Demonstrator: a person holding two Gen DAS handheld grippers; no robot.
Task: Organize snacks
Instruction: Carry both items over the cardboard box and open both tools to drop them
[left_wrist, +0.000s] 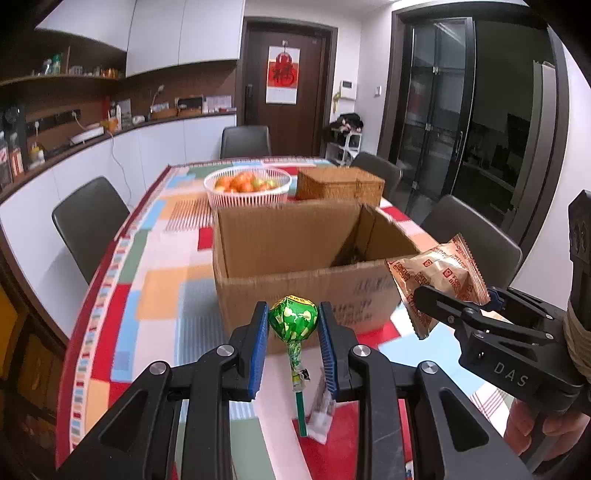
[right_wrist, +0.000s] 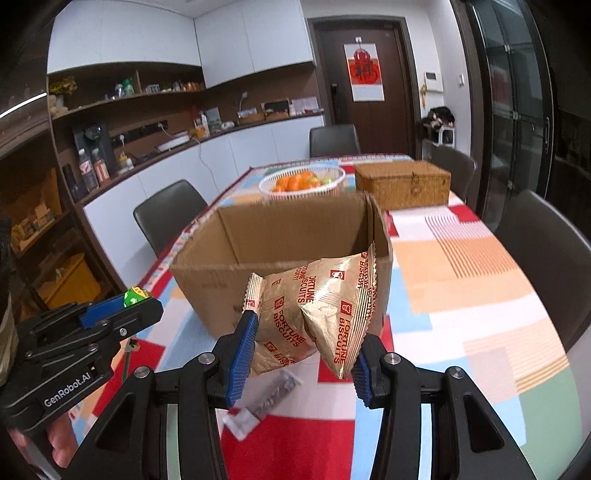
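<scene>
We see a dining room and kitchenette under indoor light. A long table (left_wrist: 159, 258) covered in a patchwork cloth of red, orange, blue, green and white runs toward a dark wooden door (left_wrist: 286, 86) bearing a red-and-white calendar poster (left_wrist: 282, 74). Dark grey chairs stand along both long edges, with one chair (left_wrist: 245, 141) at the far end. Along the left wall, white base cabinets (left_wrist: 147, 158) carry a dark counter (left_wrist: 110, 134) crowded with small items, beneath open wooden shelves (right_wrist: 125, 96) and white upper cupboards (left_wrist: 184, 33). At right, dark-framed glass doors (left_wrist: 443, 110) reflect the room. The walls are pale.
</scene>
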